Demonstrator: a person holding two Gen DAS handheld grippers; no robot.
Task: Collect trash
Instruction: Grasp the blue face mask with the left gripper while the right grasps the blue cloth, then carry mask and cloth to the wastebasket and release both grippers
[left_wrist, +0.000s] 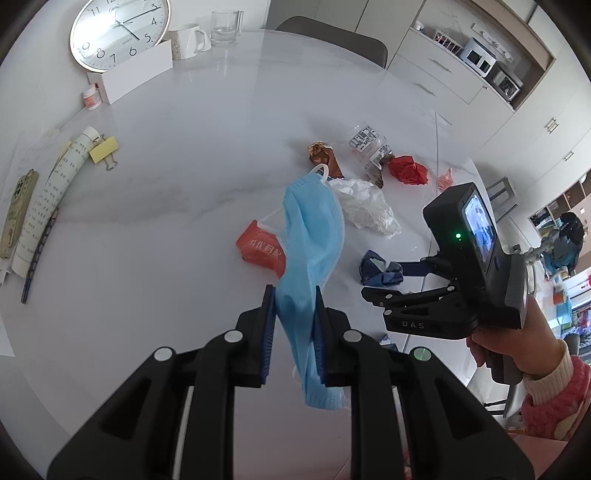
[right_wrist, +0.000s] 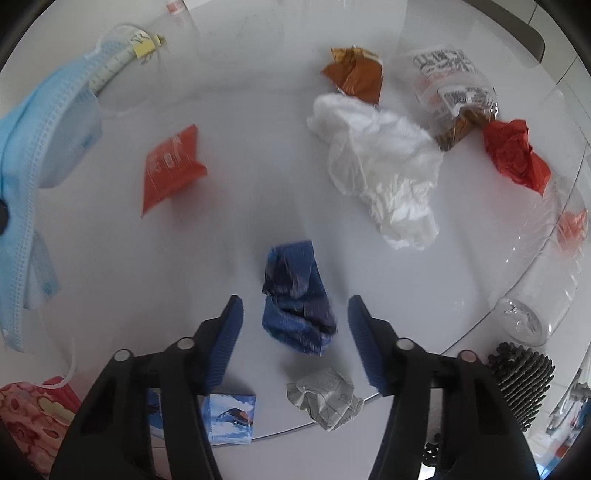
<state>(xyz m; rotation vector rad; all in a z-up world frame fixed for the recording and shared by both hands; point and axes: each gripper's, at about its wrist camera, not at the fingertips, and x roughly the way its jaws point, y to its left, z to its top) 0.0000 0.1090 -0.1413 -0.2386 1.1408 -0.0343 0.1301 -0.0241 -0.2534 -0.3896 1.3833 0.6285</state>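
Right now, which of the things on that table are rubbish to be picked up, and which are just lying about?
Rubbish:
blue face mask, gripped in the left claw
crumpled blue wrapper, between the right claw's fingers
orange packet
white crumpled plastic
brown wrapper
red paper ball

Just lying about:
clock
white mug
glass mug
phone

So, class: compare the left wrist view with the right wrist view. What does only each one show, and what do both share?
Only the left wrist view shows the wall clock, white mug, glass mug and phone.

Only the right wrist view shows the crumpled grey paper and small blue box at the table edge.

Both show the blue face mask clamped in the left gripper, the dark blue wrapper between the right gripper's open fingers, the orange packet and white tissue.
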